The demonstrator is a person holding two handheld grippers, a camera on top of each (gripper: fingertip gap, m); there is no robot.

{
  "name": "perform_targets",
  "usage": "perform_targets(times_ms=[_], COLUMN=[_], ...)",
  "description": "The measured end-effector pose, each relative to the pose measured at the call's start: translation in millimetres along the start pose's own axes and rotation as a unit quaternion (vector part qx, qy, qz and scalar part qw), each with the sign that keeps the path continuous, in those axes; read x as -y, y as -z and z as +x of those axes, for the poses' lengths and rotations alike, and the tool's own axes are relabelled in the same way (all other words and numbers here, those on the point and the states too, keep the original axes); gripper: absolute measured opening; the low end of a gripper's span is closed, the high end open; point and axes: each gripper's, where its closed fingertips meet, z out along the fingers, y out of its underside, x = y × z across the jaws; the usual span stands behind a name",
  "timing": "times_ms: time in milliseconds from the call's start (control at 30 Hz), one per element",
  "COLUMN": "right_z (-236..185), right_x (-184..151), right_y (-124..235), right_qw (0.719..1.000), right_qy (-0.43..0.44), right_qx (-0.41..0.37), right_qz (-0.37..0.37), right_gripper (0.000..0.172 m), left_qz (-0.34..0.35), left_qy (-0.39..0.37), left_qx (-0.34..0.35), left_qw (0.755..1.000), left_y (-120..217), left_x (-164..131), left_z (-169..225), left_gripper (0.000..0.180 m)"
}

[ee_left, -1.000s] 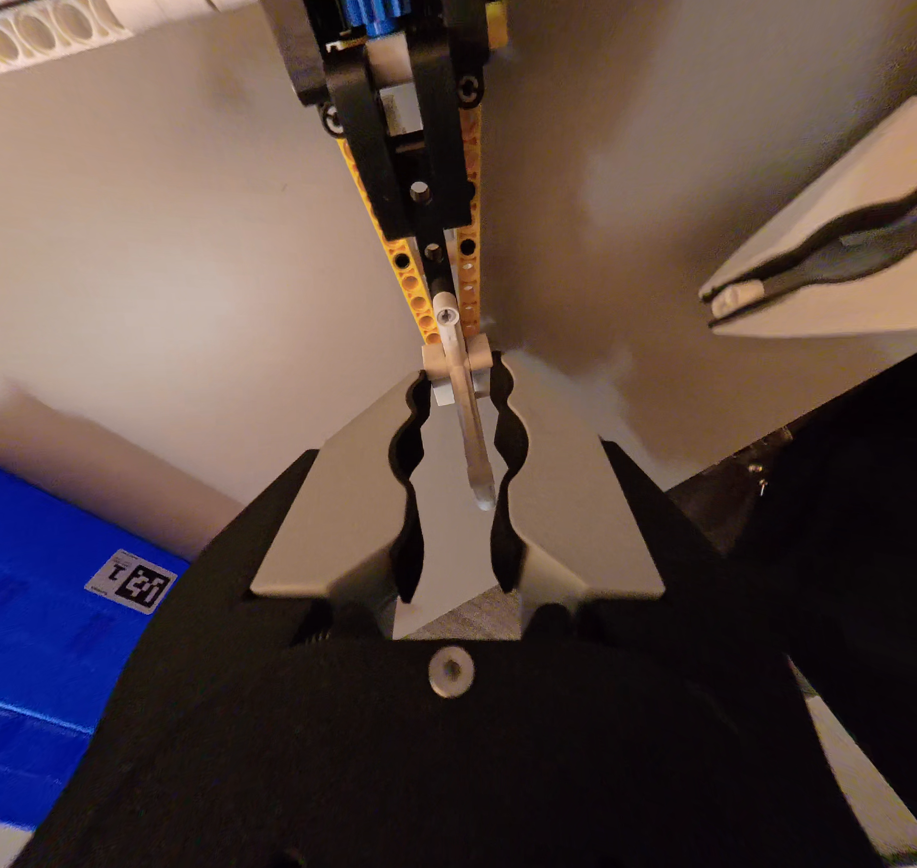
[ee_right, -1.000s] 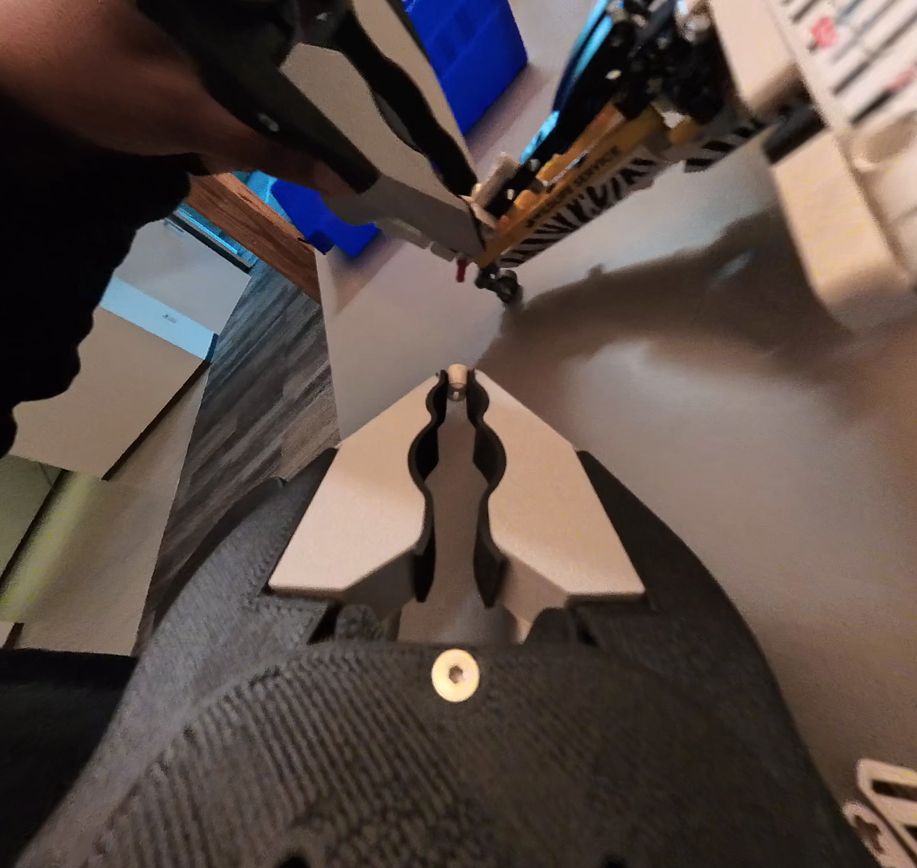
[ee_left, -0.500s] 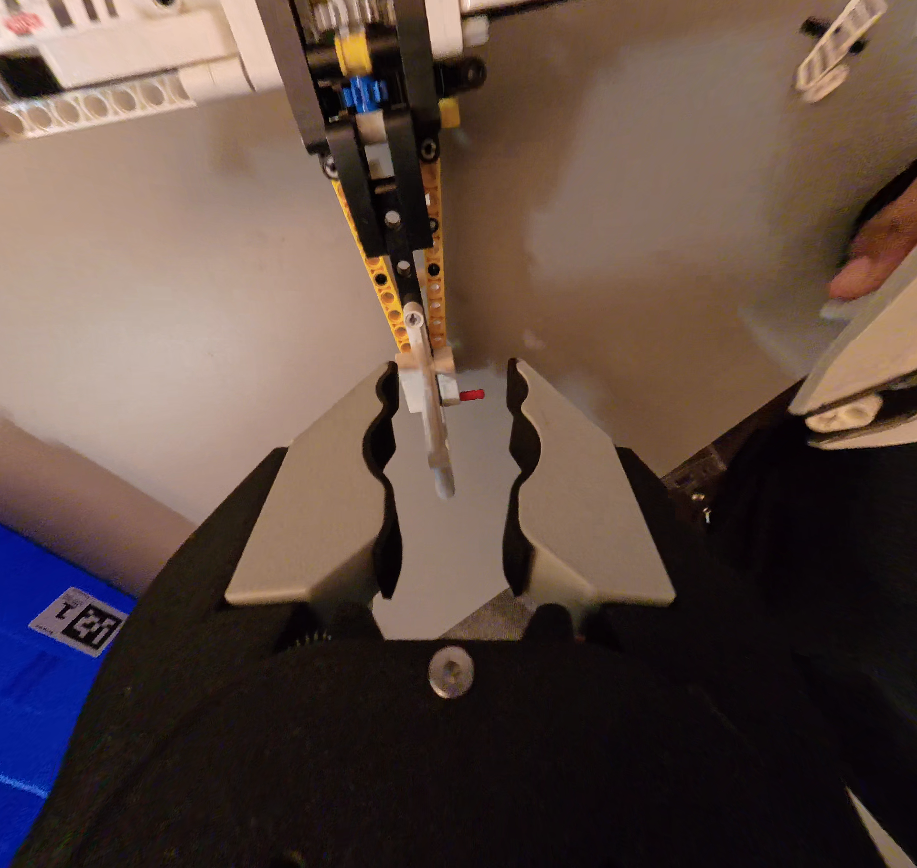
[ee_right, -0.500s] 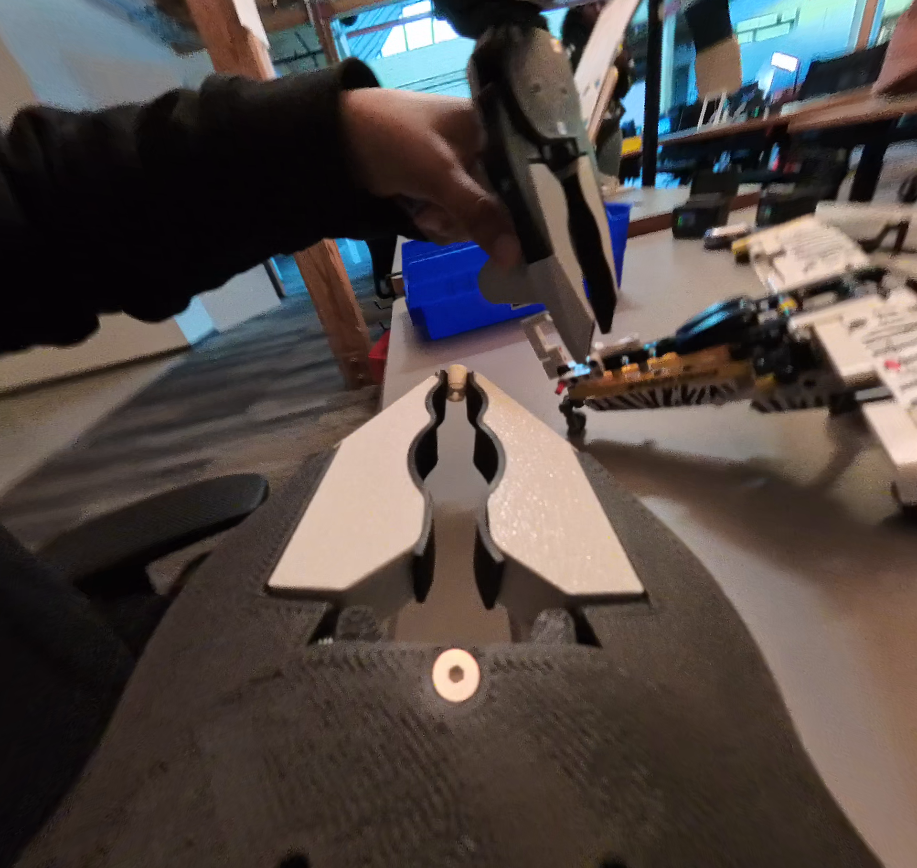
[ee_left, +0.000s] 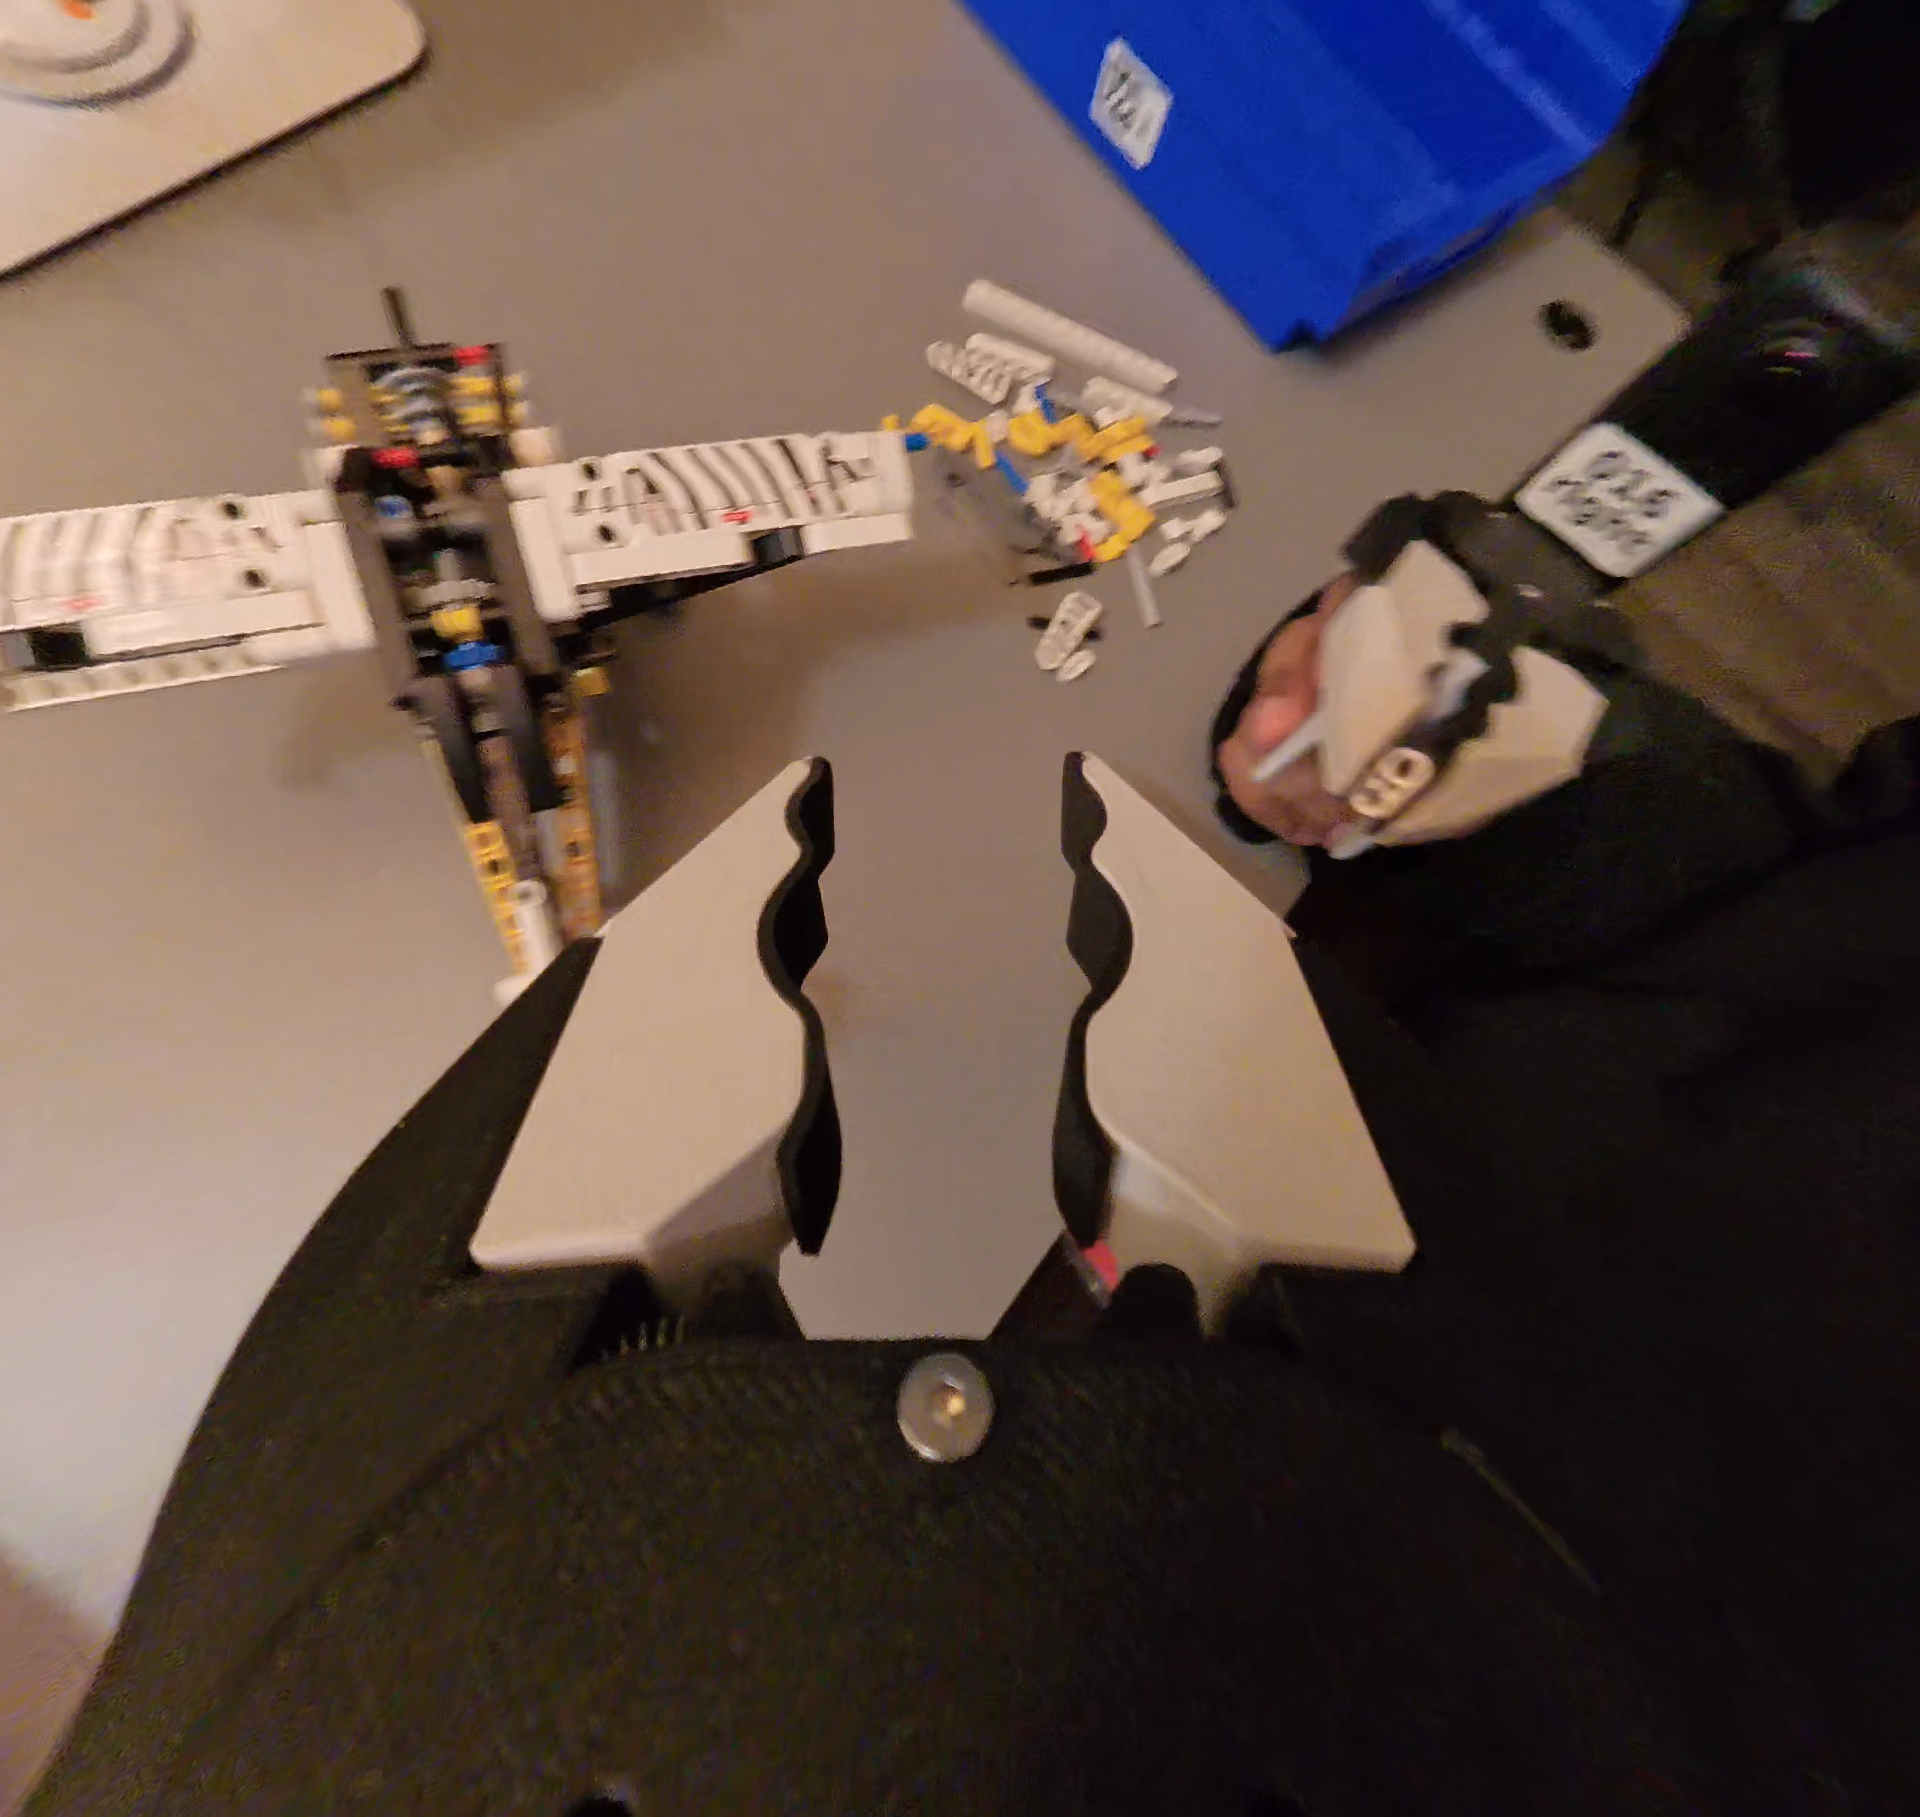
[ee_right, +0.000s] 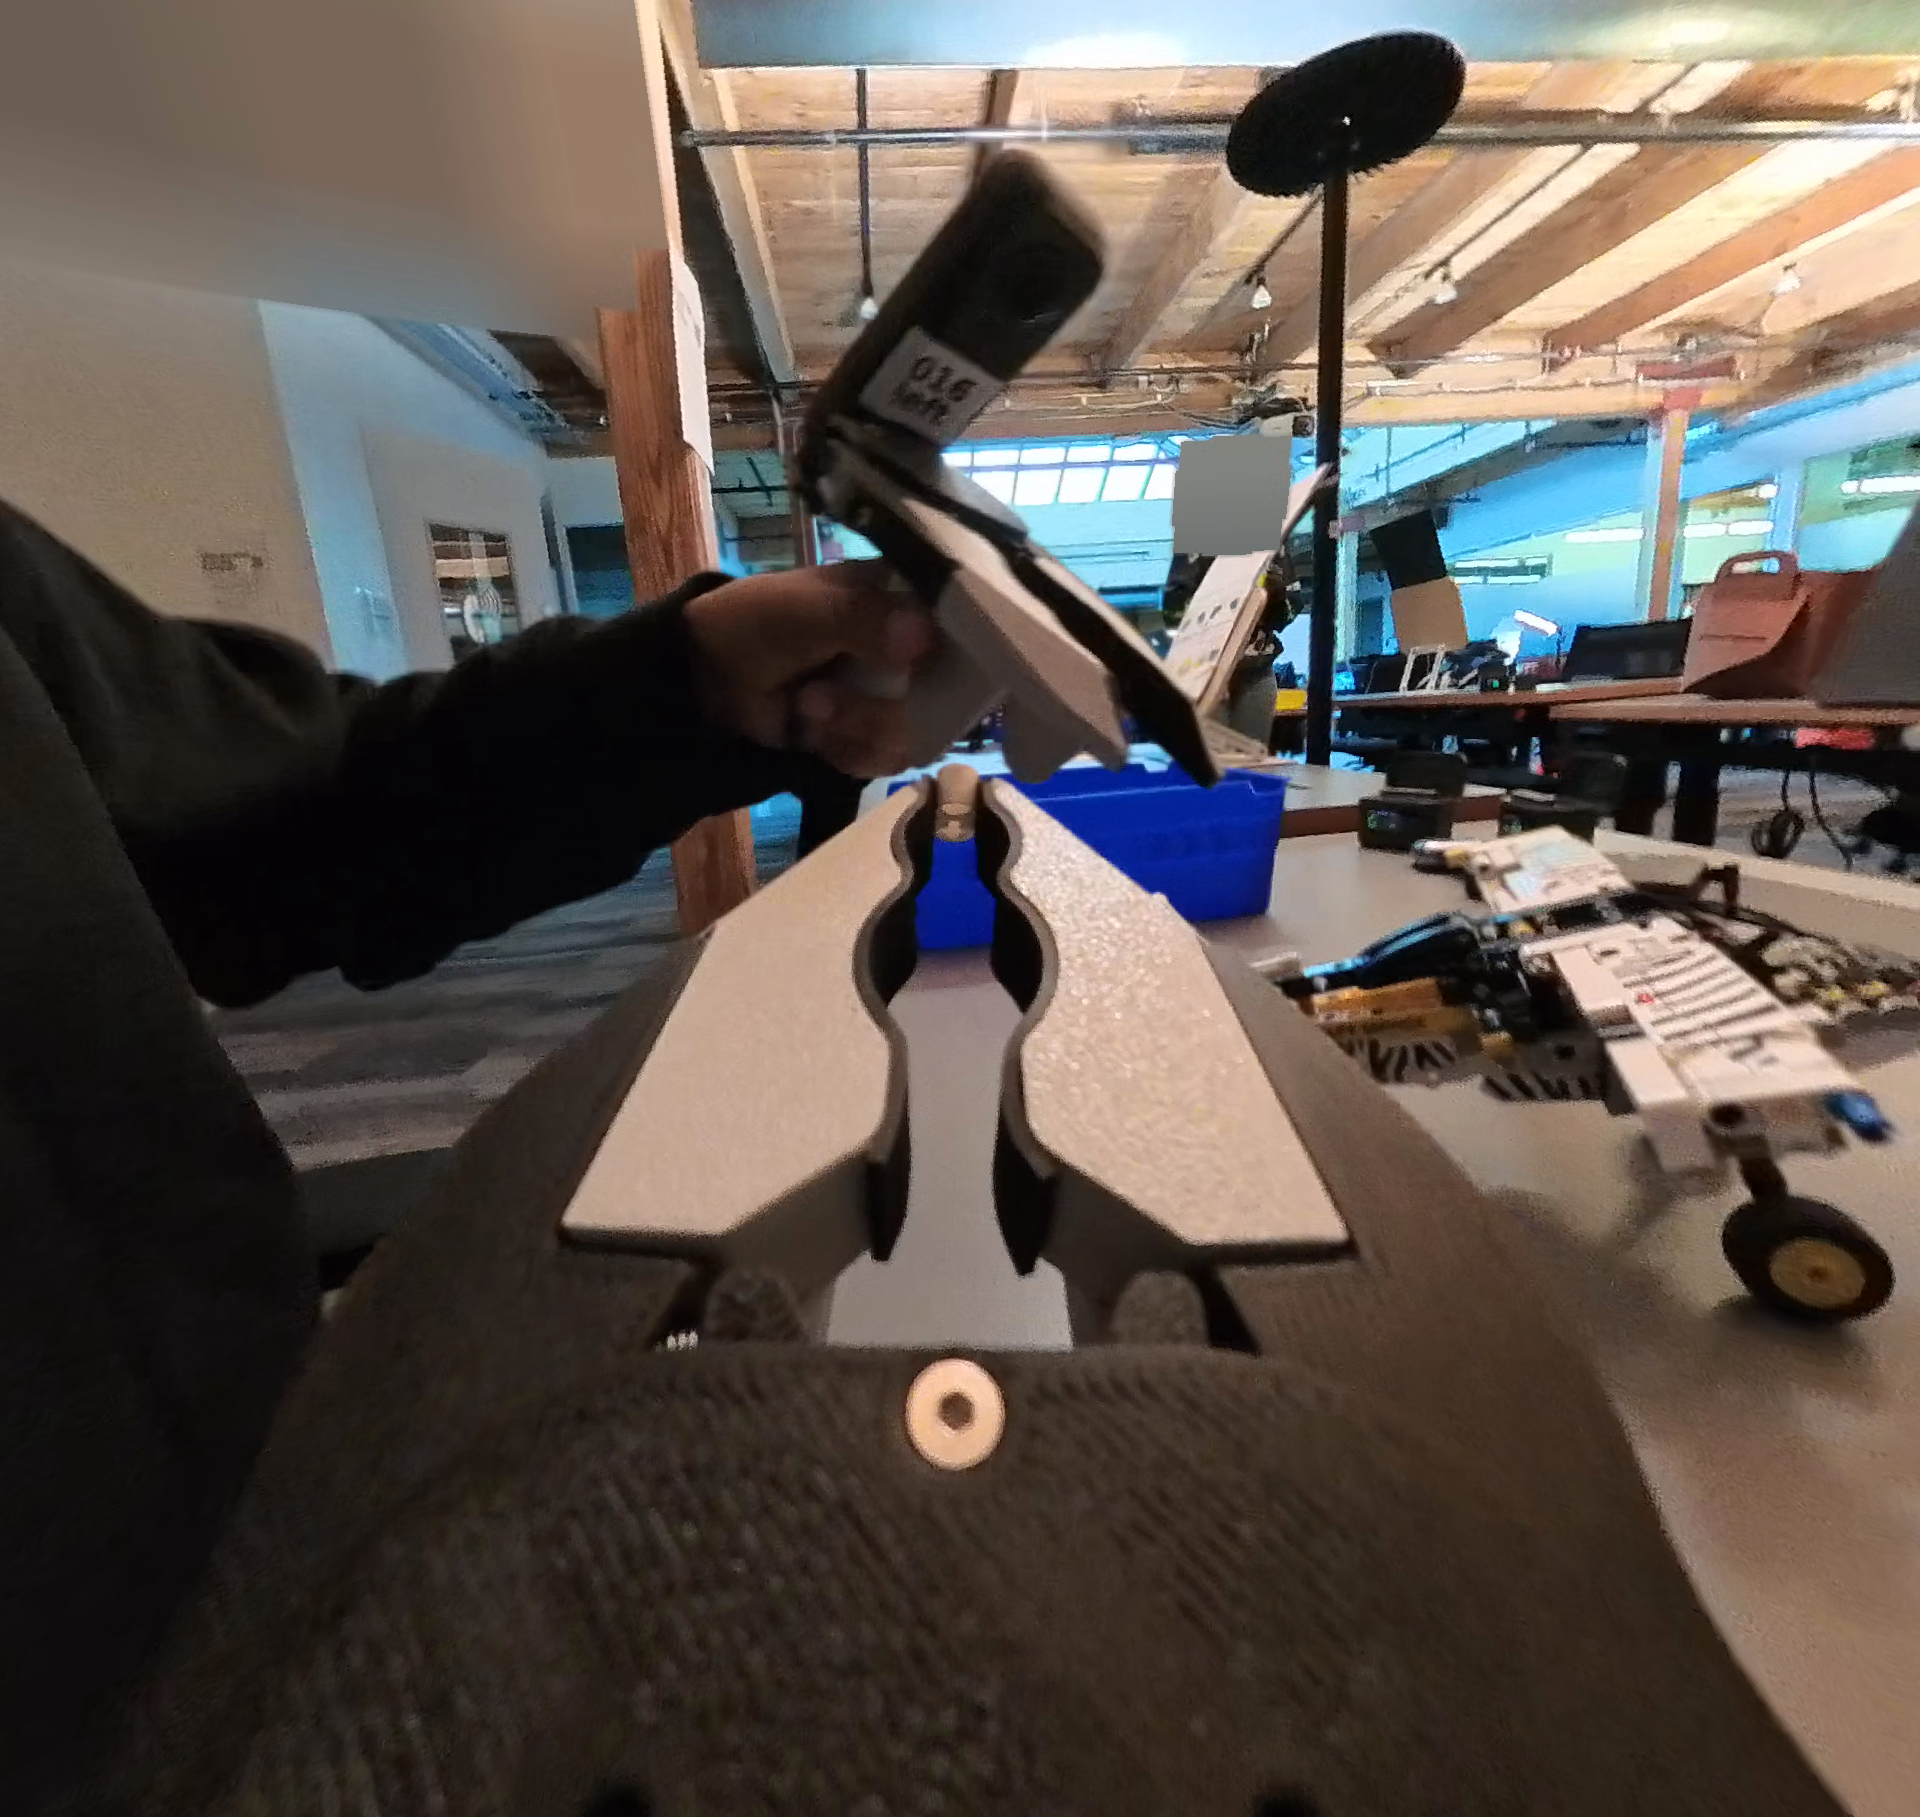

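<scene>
Broadly, a grey table (ee_left: pixel 727 157) carried a blue plastic bin (ee_left: pixel 1299 84), a part-built white, black and yellow brick aircraft model (ee_left: pixel 457 541) and a heap of loose small bricks (ee_left: pixel 1081 479) just beside its wing. Left gripper (ee_left: pixel 945 780): raised above the table, jaws apart, nothing between. Right gripper (ee_right: pixel 954 811): clenched on a small pale grey peg (ee_right: pixel 954 801) at its fingertips, near the table's edge.

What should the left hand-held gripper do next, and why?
Probably come back down toward the brick model on the grey table. The left hand-held gripper hangs open and empty above it, while the right hand-held gripper pinches a small light-grey piece.
</scene>
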Motion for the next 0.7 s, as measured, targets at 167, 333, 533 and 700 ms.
perform_targets(times_ms=[167,333,533,700], right_z=[20.5,37.1,44.0,48.0], right_x=[-12.2,-49.5,-104.5,-126.0], right_y=[14.0,43.6,93.4,105.9], right_qw=[0.996,0.967,0.876,0.83], right_qy=[-0.056,-0.088,0.071,0.142], right_qx=[-0.047,-0.097,-0.133,-0.125], right_qz=[-0.057,-0.219,-0.459,-0.524], right_gripper=[0.005,0.006,0.006,0.008], left_qz=[0.072,0.107,0.12,0.094], left_qy=[0.025,0.051,0.049,0.05], left_qx=[-0.087,-0.099,-0.111,-0.117], left_qw=[0.993,0.988,0.985,0.987], left_y=[-13.5,-45.2,-82.9,-105.0], left_x=[-7.2,-33.2,-61.3,-74.7], left_z=[45.4,52.6,64.5,70.0], left_gripper=[0.039,0.037,0.035,0.035])
